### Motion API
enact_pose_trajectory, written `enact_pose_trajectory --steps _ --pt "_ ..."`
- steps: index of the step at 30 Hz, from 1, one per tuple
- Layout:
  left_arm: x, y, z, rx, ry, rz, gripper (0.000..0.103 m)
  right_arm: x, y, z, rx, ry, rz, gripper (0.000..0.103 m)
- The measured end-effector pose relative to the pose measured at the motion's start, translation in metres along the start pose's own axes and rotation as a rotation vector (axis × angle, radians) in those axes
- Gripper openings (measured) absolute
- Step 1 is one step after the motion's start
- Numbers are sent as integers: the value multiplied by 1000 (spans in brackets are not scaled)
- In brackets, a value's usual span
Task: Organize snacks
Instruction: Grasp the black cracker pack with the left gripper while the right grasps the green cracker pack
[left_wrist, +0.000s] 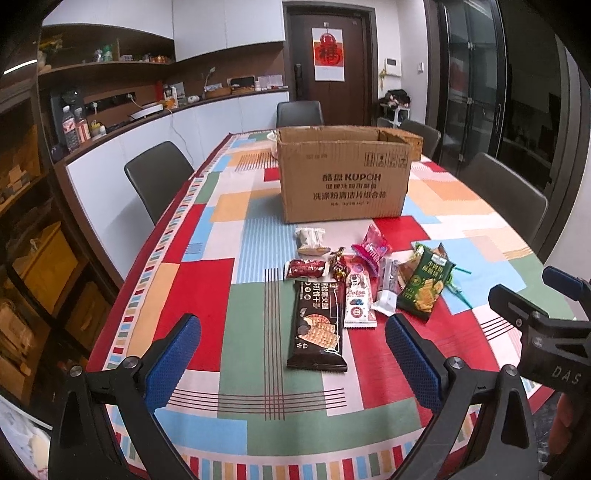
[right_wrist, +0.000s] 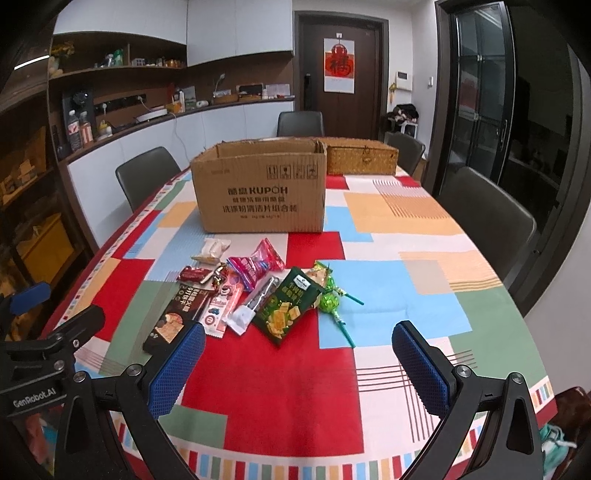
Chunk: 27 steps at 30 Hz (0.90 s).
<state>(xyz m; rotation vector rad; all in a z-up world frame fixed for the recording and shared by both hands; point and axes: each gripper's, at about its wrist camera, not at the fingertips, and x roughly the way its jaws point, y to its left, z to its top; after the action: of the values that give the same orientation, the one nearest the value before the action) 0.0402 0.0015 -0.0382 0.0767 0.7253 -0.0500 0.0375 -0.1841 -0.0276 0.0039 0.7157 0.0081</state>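
Observation:
An open cardboard box (left_wrist: 345, 177) (right_wrist: 260, 194) stands on the patterned tablecloth. In front of it lie several snacks: a dark wafer pack (left_wrist: 318, 326) (right_wrist: 173, 321), a green cracker bag (left_wrist: 426, 286) (right_wrist: 286, 308), a pink bag (left_wrist: 371, 249) (right_wrist: 256, 264), a white-pink bar (left_wrist: 358, 297) (right_wrist: 221, 308), a small red-brown pack (left_wrist: 306, 268) (right_wrist: 194, 275), a white pastry (left_wrist: 310, 240) (right_wrist: 212, 249) and green lollipops (right_wrist: 332, 301). My left gripper (left_wrist: 293, 360) hovers open just short of the wafer pack. My right gripper (right_wrist: 299, 360) is open, near the green bag, holding nothing.
A woven basket (right_wrist: 362, 160) stands behind the box on the right. Dark chairs (left_wrist: 157, 177) (right_wrist: 487, 225) ring the table. A white counter with bottles (left_wrist: 75, 127) runs along the left wall; a dark door (right_wrist: 338, 74) is at the back.

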Motion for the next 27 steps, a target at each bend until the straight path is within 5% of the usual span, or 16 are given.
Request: enact_pose_trajectory --steps 11,27 --pt "53 1 3 2 92 -27 86 54 4 7 7 86 26 99" --pt "111 -11 -5 40 207 -81 77 126 -4 -1 84 237 119 74"
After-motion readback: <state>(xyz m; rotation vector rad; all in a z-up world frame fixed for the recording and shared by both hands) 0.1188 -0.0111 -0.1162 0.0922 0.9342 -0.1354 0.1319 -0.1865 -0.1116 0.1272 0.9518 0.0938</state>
